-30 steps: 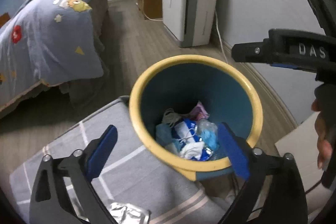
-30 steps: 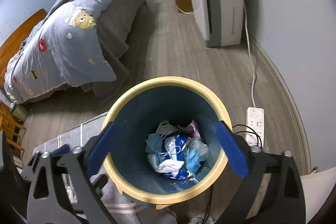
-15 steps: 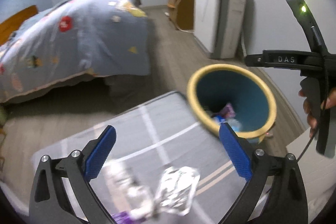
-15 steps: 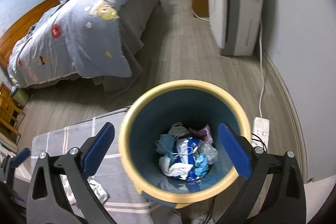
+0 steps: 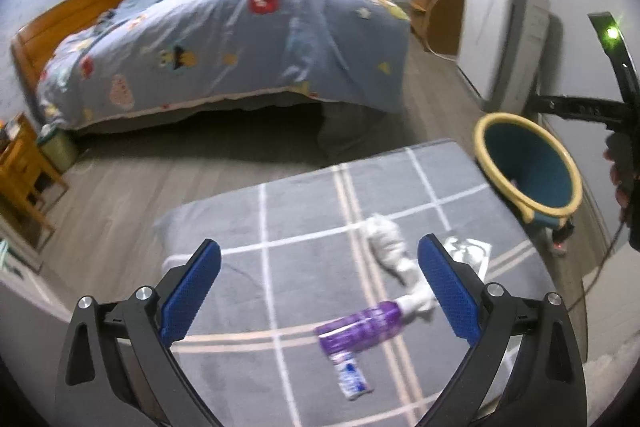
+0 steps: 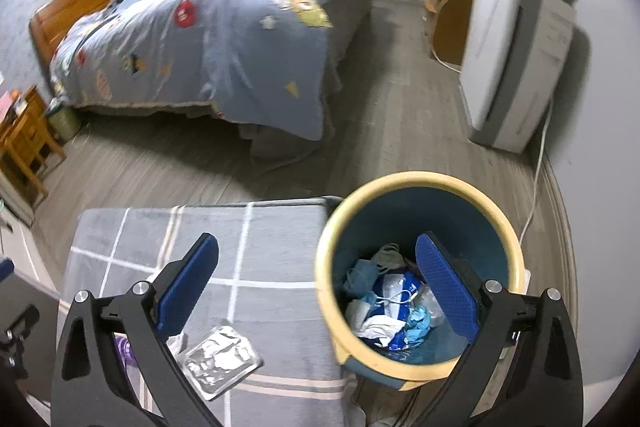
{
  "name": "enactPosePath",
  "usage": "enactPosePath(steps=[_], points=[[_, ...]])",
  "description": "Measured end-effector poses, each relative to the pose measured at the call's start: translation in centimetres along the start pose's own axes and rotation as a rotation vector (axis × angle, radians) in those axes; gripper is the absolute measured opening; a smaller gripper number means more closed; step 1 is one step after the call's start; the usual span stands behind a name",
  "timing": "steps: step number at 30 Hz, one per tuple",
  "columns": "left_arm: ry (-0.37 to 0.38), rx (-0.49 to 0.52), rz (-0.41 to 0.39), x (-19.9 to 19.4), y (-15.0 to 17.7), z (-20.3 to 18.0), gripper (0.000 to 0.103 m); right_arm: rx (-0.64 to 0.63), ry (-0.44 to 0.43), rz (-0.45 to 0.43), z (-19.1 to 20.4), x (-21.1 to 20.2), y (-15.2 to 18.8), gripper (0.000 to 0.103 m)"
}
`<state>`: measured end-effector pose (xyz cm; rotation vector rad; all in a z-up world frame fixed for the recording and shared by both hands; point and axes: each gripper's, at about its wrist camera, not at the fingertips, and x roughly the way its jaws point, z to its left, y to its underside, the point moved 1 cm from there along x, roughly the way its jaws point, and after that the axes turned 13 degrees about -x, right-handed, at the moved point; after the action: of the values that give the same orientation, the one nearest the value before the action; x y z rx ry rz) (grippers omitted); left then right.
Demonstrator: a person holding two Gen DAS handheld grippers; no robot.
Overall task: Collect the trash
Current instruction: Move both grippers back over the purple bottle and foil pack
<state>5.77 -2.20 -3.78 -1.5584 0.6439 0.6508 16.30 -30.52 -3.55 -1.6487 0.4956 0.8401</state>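
Note:
A blue bin with a yellow rim [image 6: 420,267] stands on the floor beside a grey checked pad [image 5: 320,227]; it holds several pieces of trash [image 6: 388,303]. In the left wrist view the bin [image 5: 528,167] sits at the right. On the pad lie a purple wrapper [image 5: 360,331], a crumpled white tissue [image 5: 388,247], a small white-blue packet [image 5: 352,379] and a silver foil packet [image 6: 220,359]. My left gripper [image 5: 320,299] is open and empty above the pad. My right gripper [image 6: 316,291] is open and empty over the bin's left rim.
A bed with a blue quilt [image 5: 240,39] stands behind the pad. A white appliance [image 6: 516,67] and a wooden cabinet [image 6: 448,19] stand by the right wall, with a cable [image 6: 536,179] down the wall. Wooden furniture [image 5: 24,171] is at the left.
My left gripper has swung left and back from over the bin to above the pad's trash. My right gripper has shifted left, so the bin sits further right in its view.

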Motion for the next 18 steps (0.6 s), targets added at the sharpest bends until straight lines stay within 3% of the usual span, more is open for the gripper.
enactPosePath(steps=[8,14,18], points=[[-0.018,0.028,-0.002,0.6,0.6,2.7,0.098,-0.102,-0.089,0.081,6.8,1.3,0.8,0.097],[-0.013,-0.047,0.017,0.8,0.5,5.4,0.098,-0.216,-0.173,0.113,12.4,2.0,2.0,0.097],[-0.024,-0.067,0.022,0.9,0.5,6.6,0.098,-0.256,-0.161,0.157,14.4,3.4,2.6,0.097]])
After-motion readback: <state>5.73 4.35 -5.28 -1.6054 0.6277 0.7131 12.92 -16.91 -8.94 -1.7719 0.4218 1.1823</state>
